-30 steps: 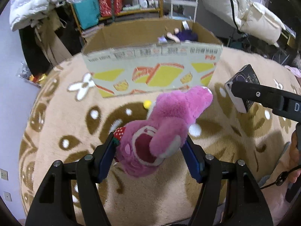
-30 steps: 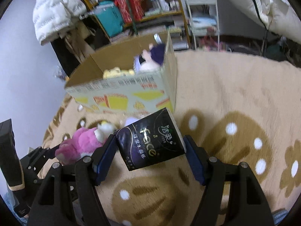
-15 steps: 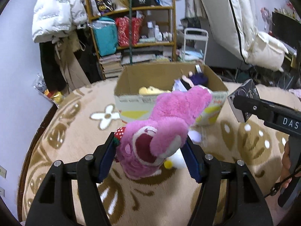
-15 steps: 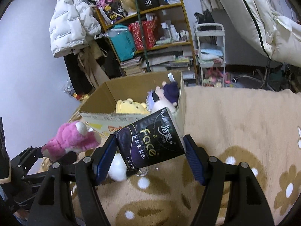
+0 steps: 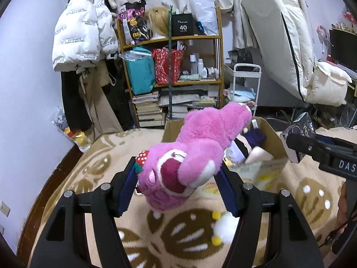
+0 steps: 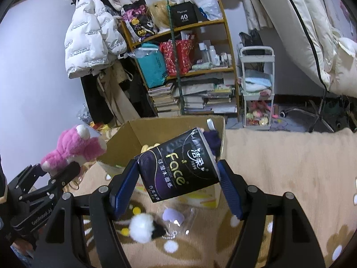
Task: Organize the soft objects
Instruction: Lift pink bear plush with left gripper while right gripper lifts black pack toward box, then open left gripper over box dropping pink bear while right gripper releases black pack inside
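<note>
My left gripper [image 5: 178, 187] is shut on a pink plush bear [image 5: 196, 151] and holds it in the air just before the open cardboard box [image 5: 273, 140]. The bear also shows in the right wrist view [image 6: 73, 147]. My right gripper [image 6: 178, 189] is shut on a dark pack of tissues [image 6: 178, 165], held up in front of the box [image 6: 178, 127]. The box holds a yellow plush [image 6: 148, 147] and a purple-and-white plush [image 5: 254, 136].
A small white plush with yellow bits [image 6: 141, 224] and a clear plastic wrapper [image 6: 178, 218] lie on the beige patterned carpet [image 6: 290, 167] in front of the box. A cluttered shelf [image 5: 174, 67], a white cart [image 6: 256, 84] and a hanging white jacket [image 5: 82, 31] stand behind.
Both grippers have risen from near the carpet with their objects, so the views now look over the box's rim into it. The box now looks smaller and lower.
</note>
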Available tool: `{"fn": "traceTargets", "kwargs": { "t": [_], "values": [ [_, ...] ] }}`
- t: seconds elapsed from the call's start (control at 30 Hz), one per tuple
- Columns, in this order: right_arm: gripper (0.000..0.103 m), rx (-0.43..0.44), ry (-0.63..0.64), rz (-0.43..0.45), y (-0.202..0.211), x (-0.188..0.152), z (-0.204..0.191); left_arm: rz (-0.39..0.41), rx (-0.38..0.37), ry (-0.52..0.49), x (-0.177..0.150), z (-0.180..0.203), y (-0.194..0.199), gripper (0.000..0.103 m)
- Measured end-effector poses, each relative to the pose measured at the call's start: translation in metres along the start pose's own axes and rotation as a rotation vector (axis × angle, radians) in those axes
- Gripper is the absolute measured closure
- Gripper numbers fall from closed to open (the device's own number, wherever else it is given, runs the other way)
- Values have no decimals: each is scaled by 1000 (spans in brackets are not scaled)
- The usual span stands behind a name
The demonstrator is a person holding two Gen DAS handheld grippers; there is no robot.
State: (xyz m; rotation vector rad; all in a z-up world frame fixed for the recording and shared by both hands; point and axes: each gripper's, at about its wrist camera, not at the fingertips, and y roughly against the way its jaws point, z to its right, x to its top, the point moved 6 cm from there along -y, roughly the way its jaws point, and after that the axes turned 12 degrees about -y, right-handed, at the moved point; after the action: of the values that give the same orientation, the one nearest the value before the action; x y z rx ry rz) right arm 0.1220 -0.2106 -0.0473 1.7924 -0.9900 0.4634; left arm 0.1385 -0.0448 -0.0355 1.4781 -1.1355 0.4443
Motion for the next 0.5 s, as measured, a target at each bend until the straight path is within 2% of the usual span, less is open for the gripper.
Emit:
{"fn": "traceTargets", "kwargs": {
  "t": [0.23,0.5],
  "values": [
    [28,19,20,8,-17,11,-6,19,2,11,21,-5,-24,38],
    [28,-2,81,9,-38,19,-13,-2,-8,13,29,-1,-53,37]
  ]
}}
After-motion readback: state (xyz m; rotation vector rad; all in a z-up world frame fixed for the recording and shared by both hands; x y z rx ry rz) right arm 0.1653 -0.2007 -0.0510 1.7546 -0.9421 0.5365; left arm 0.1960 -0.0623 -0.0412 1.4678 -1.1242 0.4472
